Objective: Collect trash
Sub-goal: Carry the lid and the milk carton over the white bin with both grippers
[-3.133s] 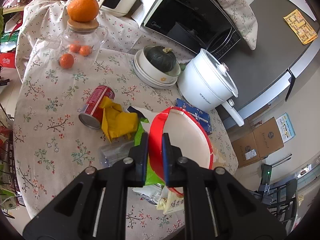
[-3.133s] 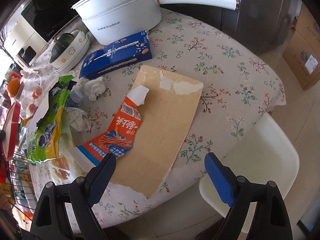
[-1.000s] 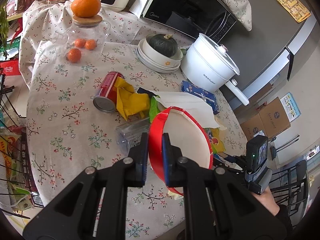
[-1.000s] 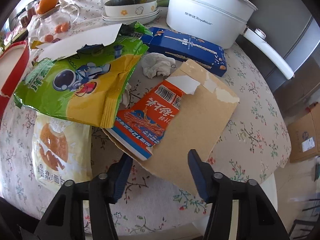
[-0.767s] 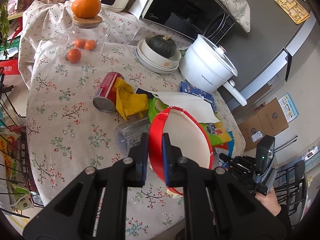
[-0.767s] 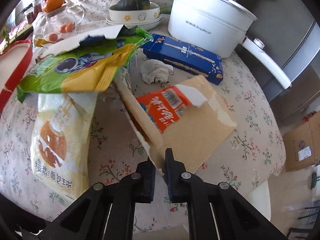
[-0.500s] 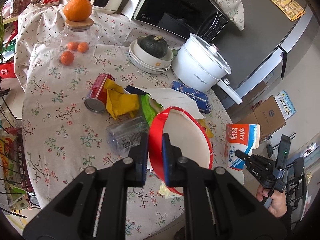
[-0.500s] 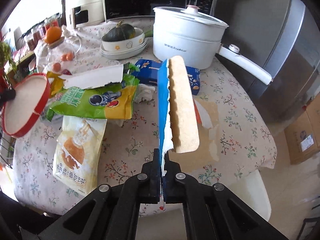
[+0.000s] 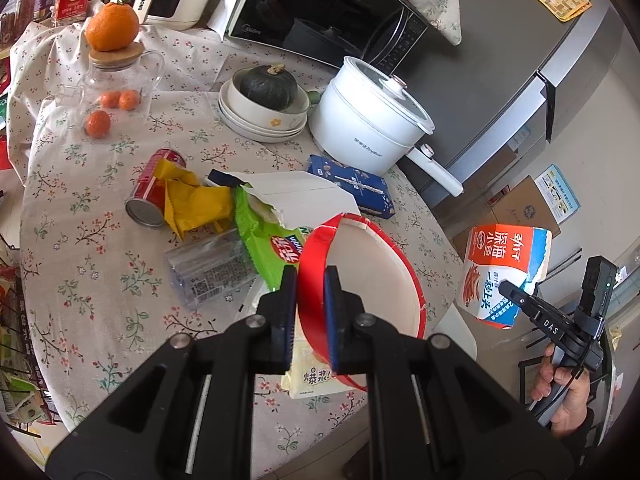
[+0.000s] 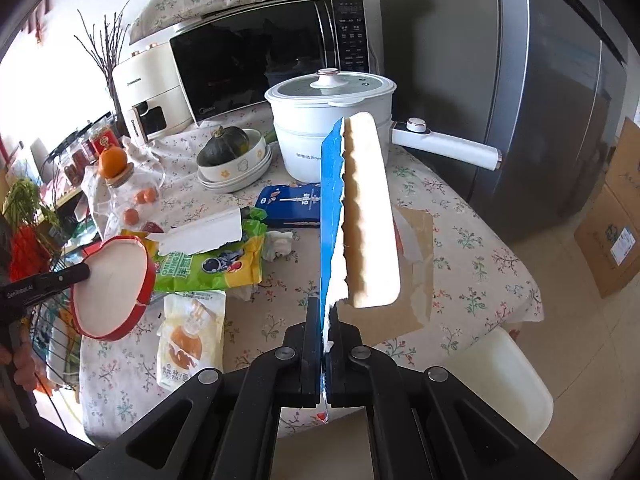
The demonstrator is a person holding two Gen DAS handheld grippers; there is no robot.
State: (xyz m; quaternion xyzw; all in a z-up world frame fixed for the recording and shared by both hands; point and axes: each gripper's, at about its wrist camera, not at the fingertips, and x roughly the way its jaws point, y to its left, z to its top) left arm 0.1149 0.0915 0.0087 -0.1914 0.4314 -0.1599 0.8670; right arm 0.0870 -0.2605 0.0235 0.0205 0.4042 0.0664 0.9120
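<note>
Off the counter's (image 9: pixel 80 240) right edge, held the torn fish-snack carton (image 9: pixel 505 268) in the air with the right tool (image 9: pixel 507 285). Gripped it by a bottom corner, flat and upright, edge-on to that tool's own camera. Had shut the tool fully on the thin card barely a second before, after straddling it with wide jaws. Had then raised it off the brown cardboard sheet (image 10: pixel 416 280) and left that sheet lying on the counter.

Kept the left tool (image 9: pixel 310 280) pinched on the rim of the red-rimmed paper bowl (image 9: pixel 372 276). Held the bowl tilted above the green snack bag (image 9: pixel 266 240) and the yellow pouch (image 10: pixel 188 344), open side toward the right hand, well apart from the carton.

Judged one piece of litter as picked but not yet put anywhere. Saw no bin in either view. Took the bowl for either a second piece of trash or a likely catch-all. Thought the carton too broad to sit inside without folding.

Left plenty still to gather:
- the red can (image 9: pixel 150 196)
- the clear plastic cup (image 9: pixel 204 272)
- the crumpled tissue (image 10: pixel 276 250)
- the blue box (image 9: pixel 352 190)
</note>
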